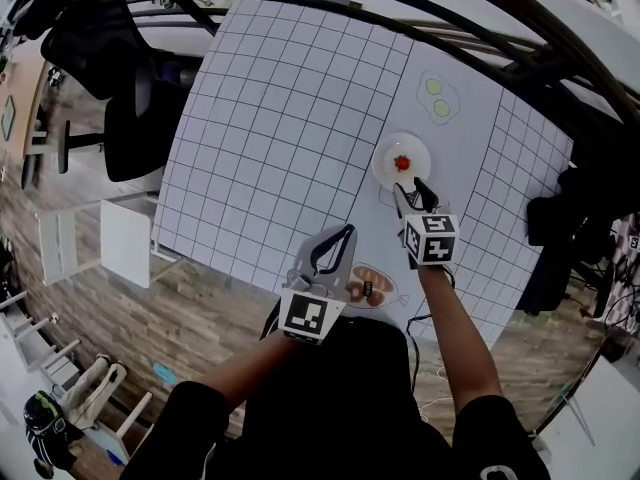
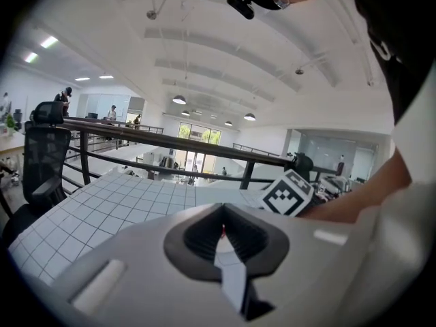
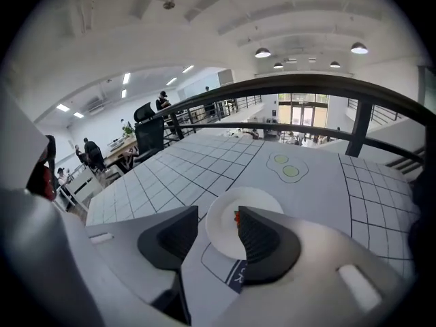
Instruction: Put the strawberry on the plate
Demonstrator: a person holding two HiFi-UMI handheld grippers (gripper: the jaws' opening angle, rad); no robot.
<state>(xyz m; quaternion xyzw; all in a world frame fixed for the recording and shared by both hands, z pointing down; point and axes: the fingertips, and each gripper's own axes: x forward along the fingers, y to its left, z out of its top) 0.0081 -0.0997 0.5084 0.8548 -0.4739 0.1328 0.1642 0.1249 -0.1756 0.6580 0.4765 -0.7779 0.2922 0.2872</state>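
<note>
On the white plate (image 1: 383, 171) sits the strawberry (image 1: 402, 163), so the placing looks done. Just beside it, the right hand-held gripper (image 1: 412, 190) stands wide and empty and need only back away. The left hand-held gripper (image 1: 345, 238) is closed on nothing. The bench (image 1: 280, 118) lies open leftward.

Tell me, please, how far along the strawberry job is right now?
Done: the strawberry sits on the plate. In hand: nothing; the right gripper is open and empty by the plate's near edge, and the left gripper is shut and empty. Left: apparently only drawing the grippers back.
</note>
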